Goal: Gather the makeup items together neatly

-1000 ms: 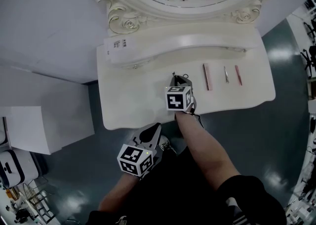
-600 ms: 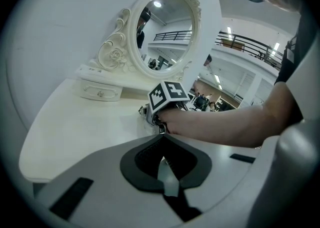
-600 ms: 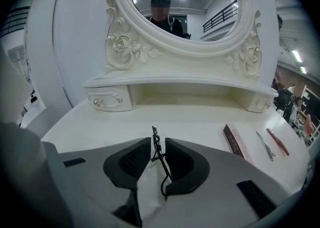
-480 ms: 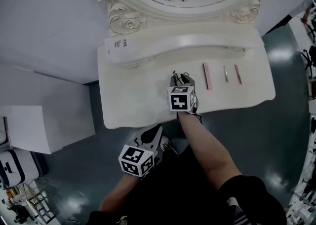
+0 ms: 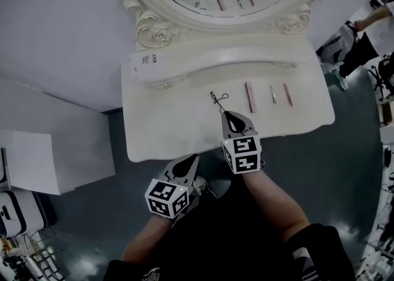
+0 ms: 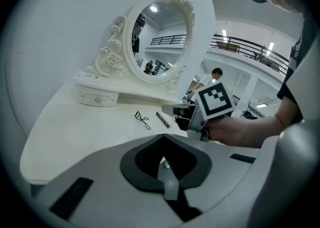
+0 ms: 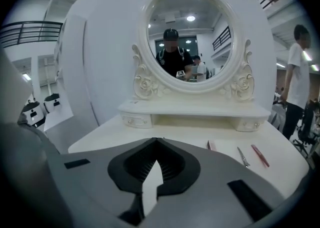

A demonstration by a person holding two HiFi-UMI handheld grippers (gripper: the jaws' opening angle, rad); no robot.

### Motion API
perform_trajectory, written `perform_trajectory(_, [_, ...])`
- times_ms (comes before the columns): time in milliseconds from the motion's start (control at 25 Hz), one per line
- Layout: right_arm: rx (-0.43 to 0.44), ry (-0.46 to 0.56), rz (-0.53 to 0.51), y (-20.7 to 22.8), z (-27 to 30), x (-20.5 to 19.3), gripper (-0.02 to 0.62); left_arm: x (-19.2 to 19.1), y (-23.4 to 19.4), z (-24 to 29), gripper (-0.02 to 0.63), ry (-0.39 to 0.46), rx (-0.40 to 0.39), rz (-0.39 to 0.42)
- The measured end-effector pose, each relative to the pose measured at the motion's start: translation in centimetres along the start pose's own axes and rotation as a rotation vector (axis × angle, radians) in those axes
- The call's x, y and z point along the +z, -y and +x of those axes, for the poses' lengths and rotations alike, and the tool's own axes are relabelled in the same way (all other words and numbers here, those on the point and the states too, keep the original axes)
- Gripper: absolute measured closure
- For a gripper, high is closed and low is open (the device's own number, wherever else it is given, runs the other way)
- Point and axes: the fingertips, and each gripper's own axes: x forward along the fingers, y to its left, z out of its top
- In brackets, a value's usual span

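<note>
While the eyelash curler [image 5: 217, 98] is lying on the dressing table [image 5: 154, 132], apart from the pink stick [image 5: 249, 97], tweezers [image 5: 271, 93] and red stick [image 5: 287, 94], the right gripper [image 5: 228, 114] is being held just short of it in the head view. In the left gripper view, the left gripper [image 6: 164, 161] is being held closed, empty. In the right gripper view, jaws just closed on nothing are being shown; reopening over the curler is likely being called for, with nothing blocking.

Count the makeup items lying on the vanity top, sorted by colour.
Black: 1, the eyelash curler
Pink: 2, the wide strip and the thin stick
Silver: 1, the tweezers
Total: 4
</note>
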Motion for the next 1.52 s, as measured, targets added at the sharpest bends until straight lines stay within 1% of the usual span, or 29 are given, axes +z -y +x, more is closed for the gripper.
perform_trajectory(120, [0.033,0.004,0.023,-0.6,-2.9,-0.5,0.566,0.3,0.5,-0.7,0.598,0.020,-0.008,0.010])
perform_trajectory(360, [0.123,0.041,0.182,-2.9,-8.2,-0.7,0.566,0.4,1.9,-2.9,0.598,0.044,-0.028,0.018])
perform_trajectory(440, [0.149,0.060,0.205,-4.1,-9.9,-0.5,0.566,0.4,2.6,-3.7,0.598,0.046,-0.042,0.031])
perform_trajectory(680, [0.197,0.113,0.182,-7.7,-14.5,-0.4,0.566,-0.4,4.6,-5.9,0.598,0.033,-0.093,0.052])
perform_trajectory(880, [0.226,0.136,0.136,-9.1,-17.6,-1.0,0.566,-1.1,6.6,-6.6,0.598,0.027,-0.111,0.069])
perform_trajectory(1080, [0.266,0.143,0.123,-8.5,-20.0,-1.3,0.566,-0.8,8.7,-5.9,0.598,0.039,-0.107,0.082])
perform_trajectory(1200, [0.291,0.134,0.103,-7.5,-20.8,-1.8,0.566,-0.8,10.0,-4.8,0.598,0.046,-0.096,0.070])
perform_trajectory(1320, [0.305,0.129,0.094,-5.6,-21.8,-2.2,0.566,-1.0,12.0,-3.4,0.598,0.047,-0.089,0.057])
perform_trajectory(1520, [0.329,0.121,0.094,-1.9,-23.6,-3.3,0.566,-1.0,15.4,-0.8,0.598,0.053,-0.064,0.066])
